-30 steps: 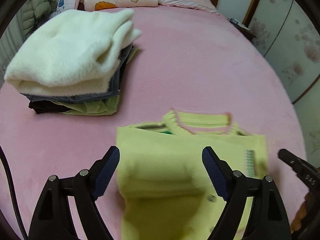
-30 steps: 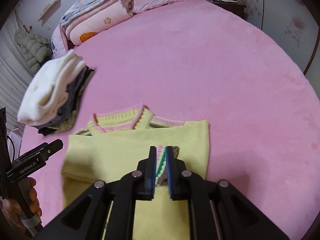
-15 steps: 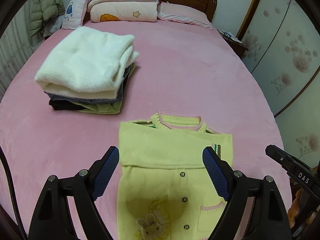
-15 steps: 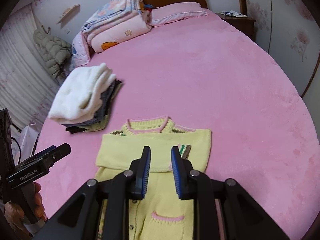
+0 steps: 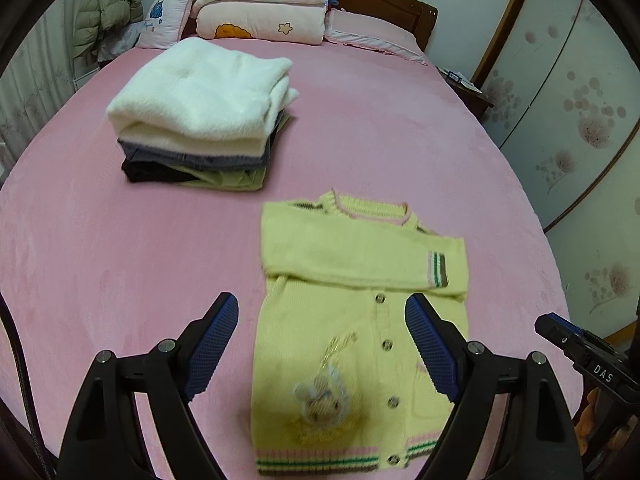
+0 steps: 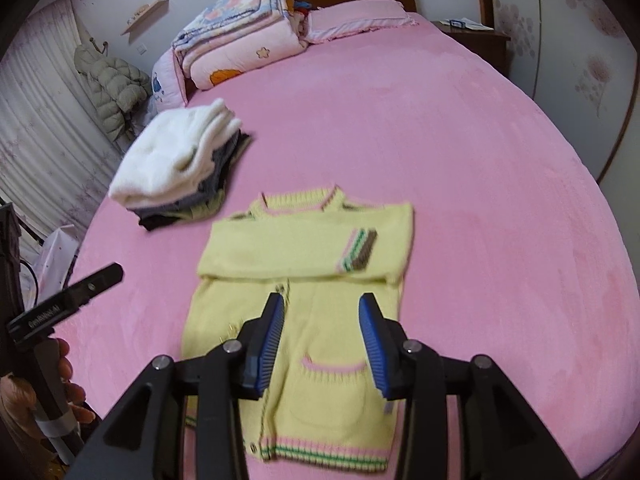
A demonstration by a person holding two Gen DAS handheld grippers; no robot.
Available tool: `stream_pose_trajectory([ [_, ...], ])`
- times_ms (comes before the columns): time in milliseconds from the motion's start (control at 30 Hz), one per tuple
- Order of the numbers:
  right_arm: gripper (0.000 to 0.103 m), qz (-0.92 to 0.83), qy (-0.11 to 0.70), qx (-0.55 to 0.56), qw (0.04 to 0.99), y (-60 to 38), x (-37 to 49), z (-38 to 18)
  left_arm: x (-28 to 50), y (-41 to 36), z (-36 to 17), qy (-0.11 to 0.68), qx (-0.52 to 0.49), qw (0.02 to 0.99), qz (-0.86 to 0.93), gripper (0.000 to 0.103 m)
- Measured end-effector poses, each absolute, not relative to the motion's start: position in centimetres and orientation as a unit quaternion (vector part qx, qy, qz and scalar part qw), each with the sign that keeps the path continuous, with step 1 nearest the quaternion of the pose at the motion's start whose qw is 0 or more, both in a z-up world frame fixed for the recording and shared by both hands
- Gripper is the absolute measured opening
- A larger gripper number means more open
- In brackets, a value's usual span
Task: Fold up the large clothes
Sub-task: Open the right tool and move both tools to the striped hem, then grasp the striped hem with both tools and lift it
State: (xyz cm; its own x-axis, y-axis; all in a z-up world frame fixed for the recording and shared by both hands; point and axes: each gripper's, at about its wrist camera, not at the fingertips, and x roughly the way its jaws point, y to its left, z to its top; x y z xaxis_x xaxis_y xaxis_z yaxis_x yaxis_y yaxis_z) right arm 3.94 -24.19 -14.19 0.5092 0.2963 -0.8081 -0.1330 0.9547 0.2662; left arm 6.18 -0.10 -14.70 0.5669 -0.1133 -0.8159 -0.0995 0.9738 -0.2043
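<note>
Yellow cardigan [image 5: 360,312] lies flat on the pink bed [image 5: 392,136], both sleeves folded across its chest, near the stack of folded clothes [image 5: 200,116]. Left gripper [image 5: 322,344] hangs above it, jaws wide, nothing between them. Right gripper [image 6: 322,344] has just been opening, jaws apart, empty.

White letters "DAS" stand on a black plate on the right gripper [image 5: 588,356], seen at the right edge of the left wrist view. In the right wrist view, the side of the left gripper [image 6: 68,300] carries a line of small white print, too blurred to read surely; perhaps "GenRobot.AI".
</note>
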Motion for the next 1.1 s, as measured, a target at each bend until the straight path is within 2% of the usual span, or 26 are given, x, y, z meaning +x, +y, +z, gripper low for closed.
stream_pose_trajectory([
  [267,0.039,0.093,0.510,0.082,0.851,-25.0,-1.3,-17.9,1.6,0.7,-19.3,0.520,-0.100,0.848,-0.019,0.085],
  [700,0.039,0.068,0.543,0.076,0.833,-25.6,-5.5,-23.5,-2.6,3.2,-28.8,0.593,-0.146,0.792,-0.002,0.085],
  [1100,0.039,0.071,0.568,0.116,0.812,-27.1,-6.3,-28.2,-2.6,3.0,-32.2,0.580,-0.188,0.792,-0.034,0.085],
])
